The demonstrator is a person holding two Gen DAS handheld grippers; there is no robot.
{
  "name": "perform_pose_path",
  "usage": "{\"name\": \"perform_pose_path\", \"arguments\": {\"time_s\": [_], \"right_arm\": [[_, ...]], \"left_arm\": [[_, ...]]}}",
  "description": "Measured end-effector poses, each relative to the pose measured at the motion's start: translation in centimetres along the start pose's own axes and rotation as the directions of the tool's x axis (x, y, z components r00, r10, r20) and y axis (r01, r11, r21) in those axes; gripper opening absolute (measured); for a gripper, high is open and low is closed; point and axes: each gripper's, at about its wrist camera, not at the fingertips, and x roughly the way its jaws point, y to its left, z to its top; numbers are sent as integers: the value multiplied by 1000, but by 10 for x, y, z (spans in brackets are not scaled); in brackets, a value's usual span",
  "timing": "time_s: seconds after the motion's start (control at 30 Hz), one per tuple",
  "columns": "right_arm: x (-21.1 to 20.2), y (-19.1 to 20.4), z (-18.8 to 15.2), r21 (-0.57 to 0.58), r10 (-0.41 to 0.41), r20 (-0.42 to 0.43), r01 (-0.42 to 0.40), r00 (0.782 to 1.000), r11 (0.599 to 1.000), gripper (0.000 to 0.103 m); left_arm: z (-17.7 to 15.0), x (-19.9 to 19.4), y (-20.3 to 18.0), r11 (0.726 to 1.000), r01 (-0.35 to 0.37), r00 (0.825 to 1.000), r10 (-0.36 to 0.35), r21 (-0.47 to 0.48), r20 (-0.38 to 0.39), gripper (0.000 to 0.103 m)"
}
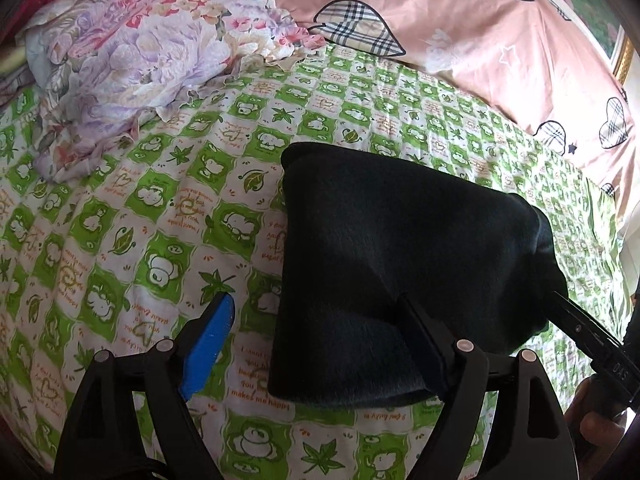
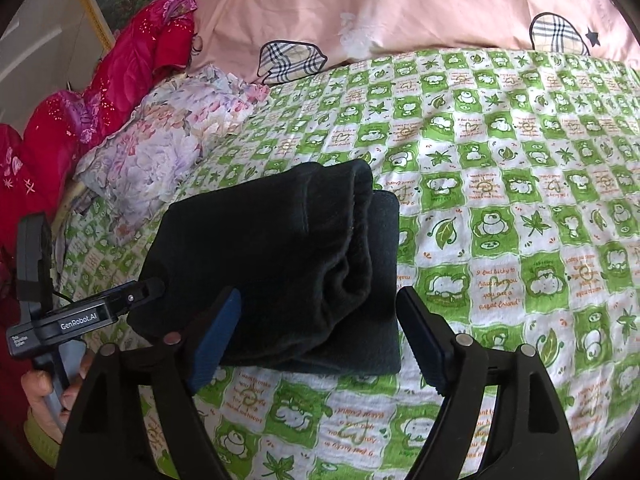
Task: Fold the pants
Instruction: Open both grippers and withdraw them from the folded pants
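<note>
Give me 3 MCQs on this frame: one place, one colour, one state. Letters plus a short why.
1. Where do the pants lie?
A. on the green checked sheet
B. on the pink quilt
C. on a chair

2. What colour is the quilt with plaid hearts?
A. blue
B. pink
C. grey

3. How does the right claw stand?
A. shut on the pants
B. shut on nothing
C. open, pads off the cloth

Key: 1 A, the folded bundle rests on the sheet. 2 B, it is plainly pink behind the sheet. 3 C, both pads stand wide apart with the bundle's near end between them; the left claw is open too.
</note>
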Motion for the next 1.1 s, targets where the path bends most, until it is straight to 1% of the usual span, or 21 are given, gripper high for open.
{"name": "perform_pose_path", "arguments": {"time_s": [0.1,0.2,0.37,0.5,0.83,1.1], "right_arm": [[-4,3,-3,-19,0,10,0,1000,1000,83],[-8,6,-5,-36,2,25,-1,1000,999,86],[-12,14,-10,-71,1,39,2,999,998,88],[-14,19,-13,-88,9,46,-5,999,996,89],[-16,33,-20,-141,16,61,-8,998,990,92],[-19,42,-25,-190,41,80,-25,996,981,98]], "left_arm": [[-4,-5,-1,1000,-8,1000,8,1,9,83],[-10,-12,-3,999,-35,999,35,15,32,83],[-17,-19,-5,999,-43,998,43,20,43,84],[-21,-25,-7,997,-70,996,69,27,58,85],[-31,-35,-9,995,-92,993,89,33,81,85],[-38,-40,-9,991,-126,986,119,52,116,86]]}}
